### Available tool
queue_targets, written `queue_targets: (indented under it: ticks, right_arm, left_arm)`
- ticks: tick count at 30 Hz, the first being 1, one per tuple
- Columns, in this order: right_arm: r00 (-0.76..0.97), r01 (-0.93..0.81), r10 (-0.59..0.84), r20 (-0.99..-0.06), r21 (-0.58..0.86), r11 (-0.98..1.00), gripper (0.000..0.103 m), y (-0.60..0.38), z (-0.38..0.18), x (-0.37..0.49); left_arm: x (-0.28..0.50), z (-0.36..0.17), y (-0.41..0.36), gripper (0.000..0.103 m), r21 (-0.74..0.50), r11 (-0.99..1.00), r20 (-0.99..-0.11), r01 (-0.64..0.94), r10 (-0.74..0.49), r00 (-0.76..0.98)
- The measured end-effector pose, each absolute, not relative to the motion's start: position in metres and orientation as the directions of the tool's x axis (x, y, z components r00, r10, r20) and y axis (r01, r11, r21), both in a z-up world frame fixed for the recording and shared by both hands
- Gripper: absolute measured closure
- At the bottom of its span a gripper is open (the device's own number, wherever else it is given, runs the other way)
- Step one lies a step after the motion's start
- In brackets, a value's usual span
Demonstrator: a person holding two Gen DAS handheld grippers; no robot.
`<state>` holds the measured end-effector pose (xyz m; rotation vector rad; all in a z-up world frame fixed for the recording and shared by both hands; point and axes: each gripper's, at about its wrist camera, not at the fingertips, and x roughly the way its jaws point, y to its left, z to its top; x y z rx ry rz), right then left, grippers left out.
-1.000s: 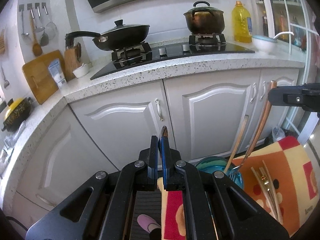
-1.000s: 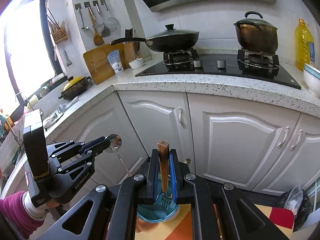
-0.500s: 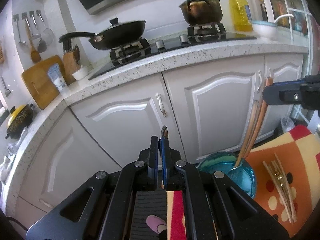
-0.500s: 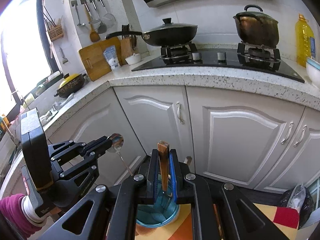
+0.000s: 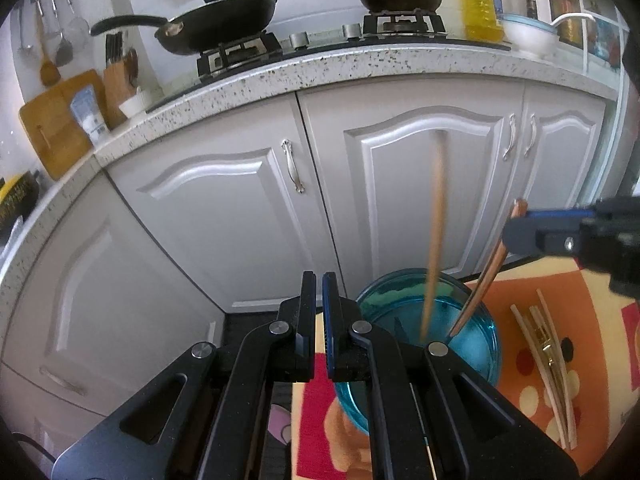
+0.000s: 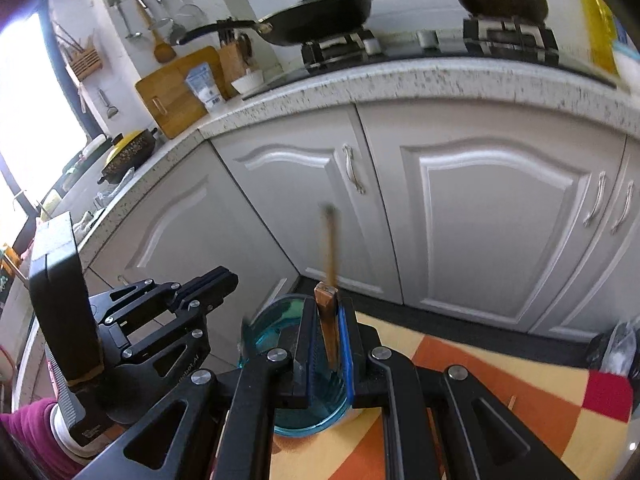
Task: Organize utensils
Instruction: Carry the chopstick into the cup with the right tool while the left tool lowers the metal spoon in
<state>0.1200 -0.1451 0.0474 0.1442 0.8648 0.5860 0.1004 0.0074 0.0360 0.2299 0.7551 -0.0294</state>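
A blue glass cup (image 5: 480, 344) (image 6: 260, 328) stands on a patterned orange mat (image 5: 520, 292). In the right wrist view my right gripper (image 6: 326, 308) is shut on the wooden handle of a fork (image 6: 329, 320), whose tines reach down into the cup. The left wrist view shows the same right gripper (image 5: 516, 232) at the right, the fork handle (image 5: 486, 280) slanting into the cup. A second wooden utensil (image 5: 434, 240) stands blurred in the cup. My left gripper (image 5: 319, 280) (image 6: 224, 280) is shut just left of the cup, and nothing shows between its jaws.
Several chopsticks (image 5: 544, 360) lie on the mat right of the cup. White cabinet doors (image 5: 420, 200) rise close behind, under a speckled counter (image 5: 360, 68) with a stove, pan and pot. A magenta sleeve (image 6: 24, 432) holds the left gripper. A slipper (image 5: 280, 428) is below.
Both grippers have sunk toward the cup and the fork has gone deeper into it. The spoon that stuck out of the left jaws no longer shows. The other wooden utensil now blurs upright.
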Motion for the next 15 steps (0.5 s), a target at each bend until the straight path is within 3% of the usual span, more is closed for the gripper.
queue_targets:
  ticks: [7,8,10,11,15]
  right_arm:
    - [0.491,-0.394,0.557,-0.67,0.399,0.828,0.092,-0.156,0.04,0.12]
    - [0.49,-0.392,0.56,-0.668,0.405,0.826,0.09,-0.158,0.041,0.119]
    - [0.492,-0.382,0.56,-0.666,0.413,0.827,0.066,-0.16,0.042,0.117]
    - [0.497,-0.38,0.565,-0.659,0.421,0.824,0.066,-0.163,0.043,0.114]
    - [0.504,-0.384,0.564,-0.654,0.415,0.825,0.066,-0.171,0.047,0.104]
  left_arm:
    - [0.101,0.036,0.021,0.1,0.089,0.992,-0.729,0.084,0.008,0.684]
    - [0.101,0.037,0.024,0.097,0.068,0.995,-0.736,0.08,-0.004,0.677]
    - [0.097,0.039,0.029,0.081,0.026,0.997,-0.742,0.069,-0.027,0.67]
    - [0.095,0.041,0.031,0.07,0.009,0.998,-0.742,0.067,-0.038,0.669]
    - [0.082,0.051,0.034,0.068,-0.028,0.998,-0.739,0.055,-0.057,0.671]
